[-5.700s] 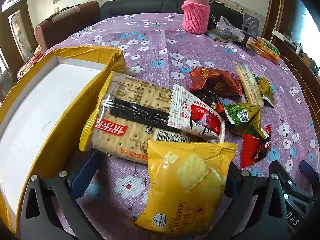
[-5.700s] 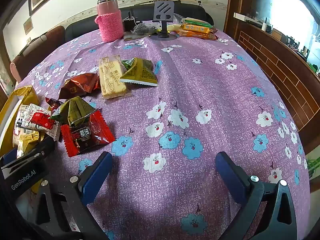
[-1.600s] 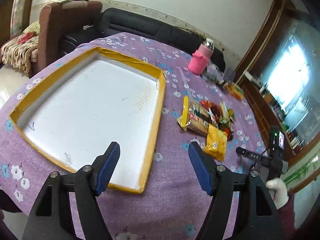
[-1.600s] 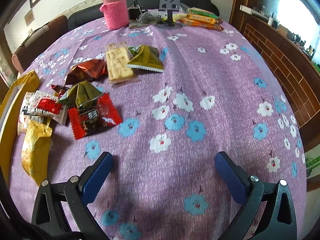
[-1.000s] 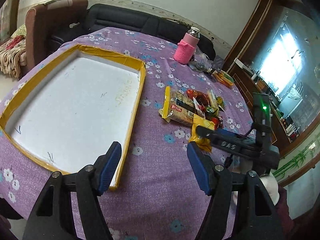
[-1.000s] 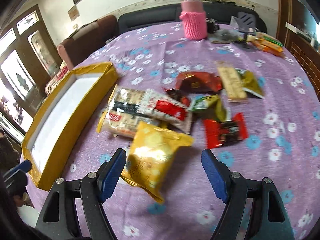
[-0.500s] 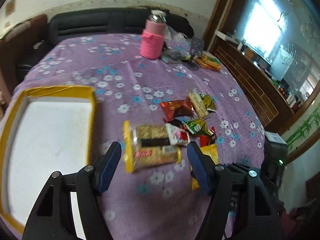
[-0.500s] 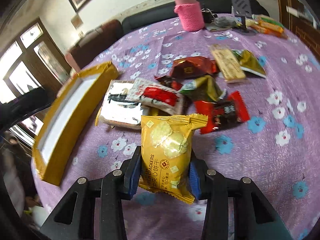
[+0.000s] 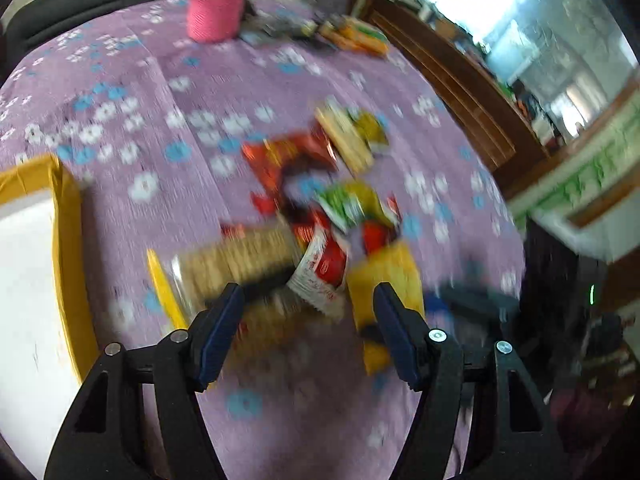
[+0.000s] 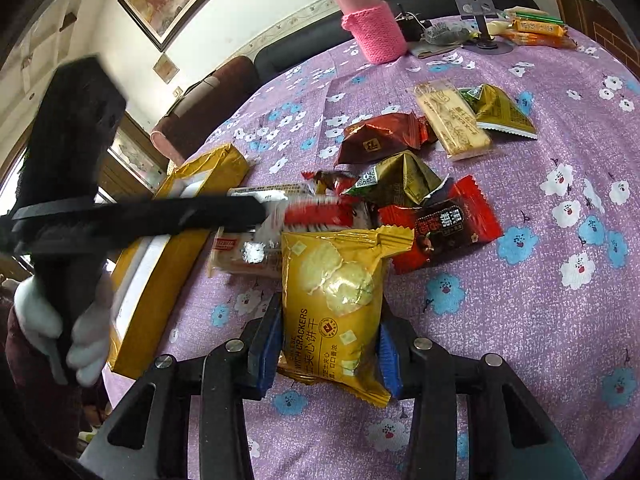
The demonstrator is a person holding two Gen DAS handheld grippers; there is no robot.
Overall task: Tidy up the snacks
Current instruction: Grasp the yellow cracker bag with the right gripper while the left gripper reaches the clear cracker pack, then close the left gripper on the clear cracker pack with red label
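My right gripper (image 10: 328, 344) is shut on a yellow cheese cracker bag (image 10: 336, 304), which also shows in the blurred left wrist view (image 9: 386, 280). My left gripper (image 9: 306, 320) is open and empty, above the big cracker pack (image 9: 236, 264) and a red-white packet (image 9: 324, 268). From the right wrist view the left gripper reaches in from the left over that packet (image 10: 320, 214). The yellow box with a white inside (image 9: 68, 248) lies at the left, and in the right wrist view (image 10: 160, 276) too.
More snacks lie on the purple flowered cloth: a red packet (image 10: 440, 224), a green-gold pyramid packet (image 10: 400, 180), a dark red one (image 10: 384, 136), a biscuit bar (image 10: 452, 120). A pink-sleeved flask (image 10: 372, 28) and a phone stand (image 10: 476, 4) stand at the back.
My left gripper has swung right and down over the snack pile, still open. My right gripper stays shut on the yellow bag, which it closed on between one and half a second ago.
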